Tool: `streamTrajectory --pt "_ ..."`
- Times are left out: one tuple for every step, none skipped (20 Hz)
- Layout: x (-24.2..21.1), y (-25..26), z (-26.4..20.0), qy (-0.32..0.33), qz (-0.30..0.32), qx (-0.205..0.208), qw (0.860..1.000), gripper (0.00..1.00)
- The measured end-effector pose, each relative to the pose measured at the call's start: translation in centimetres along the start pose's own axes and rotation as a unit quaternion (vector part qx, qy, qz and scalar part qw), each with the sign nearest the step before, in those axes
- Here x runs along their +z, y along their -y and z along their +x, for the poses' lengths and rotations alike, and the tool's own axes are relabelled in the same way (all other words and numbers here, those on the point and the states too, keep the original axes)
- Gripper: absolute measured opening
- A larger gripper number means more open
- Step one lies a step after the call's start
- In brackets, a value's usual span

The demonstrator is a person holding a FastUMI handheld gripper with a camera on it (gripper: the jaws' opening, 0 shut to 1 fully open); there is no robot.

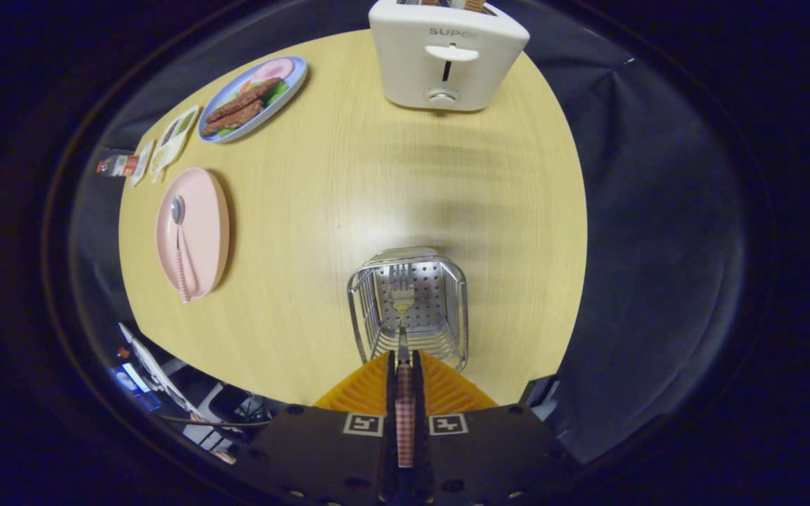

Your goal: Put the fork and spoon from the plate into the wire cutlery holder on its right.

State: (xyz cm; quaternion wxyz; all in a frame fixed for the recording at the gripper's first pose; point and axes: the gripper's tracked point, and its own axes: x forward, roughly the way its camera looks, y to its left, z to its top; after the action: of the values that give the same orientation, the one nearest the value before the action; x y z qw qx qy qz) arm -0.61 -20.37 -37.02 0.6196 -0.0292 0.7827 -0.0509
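Gripper (405, 372) clamped on the checked handle of the fork (403, 299), both fingers pressed against it from either side. Fork pointing away along the fingers, tines far end, hanging over the open top of the wire cutlery holder (447, 309); whether the tines touch the perforated floor of the holder cannot be told. Holder standing upright on the table (377, 183), just ahead of the fingers, near the table's near edge. Well to the left of the holder, a pink plate (204, 211), round and flat on the table. On the plate, the spoon (179, 246), bowl at the far end, checked handle running toward the near rim and poking a little past it. Farther off and still left, a blue-rimmed plate (296, 77) carrying food: brown patties, a pink slice, some green. Between the two plates and toward the table's left edge, a few small sachets (176, 137) lying flat, and a small bottle (115, 166) on its side just beyond the edge. At the far side of the table, a white toaster (447, 56), lever and dial facing the gripper, toast showing in the slots. Dark cloth behind and to the right of the table.
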Motion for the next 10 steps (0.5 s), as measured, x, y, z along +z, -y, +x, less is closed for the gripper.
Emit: streamTrajectory --pt "0.0 -0.1 -0.1 0.002 0.0 -0.001 1.0 0.09" --pt "0.1 -0.2 -0.1 0.005 0.002 -0.001 1.0 0.08" --pt "0.2 -0.2 -0.2 0.007 0.001 -0.004 1.0 0.09" --pt "0.1 -0.2 -0.4 0.012 0.001 -0.007 1.0 0.09" --pt "0.3 -0.2 -0.5 0.016 0.002 -0.01 1.0 0.09" --pt "0.3 -0.1 -0.7 0.02 0.002 -0.012 1.0 0.09" --pt "0.3 -0.2 -0.9 0.026 0.002 -0.014 1.0 0.09" --pt "0.3 -0.2 -1.0 0.031 0.003 -0.015 0.999 0.09" --pt "0.4 -0.3 -1.1 0.035 0.006 -0.015 0.999 0.09" --pt "0.3 -0.4 -1.3 0.04 0.01 -0.014 0.999 0.09"
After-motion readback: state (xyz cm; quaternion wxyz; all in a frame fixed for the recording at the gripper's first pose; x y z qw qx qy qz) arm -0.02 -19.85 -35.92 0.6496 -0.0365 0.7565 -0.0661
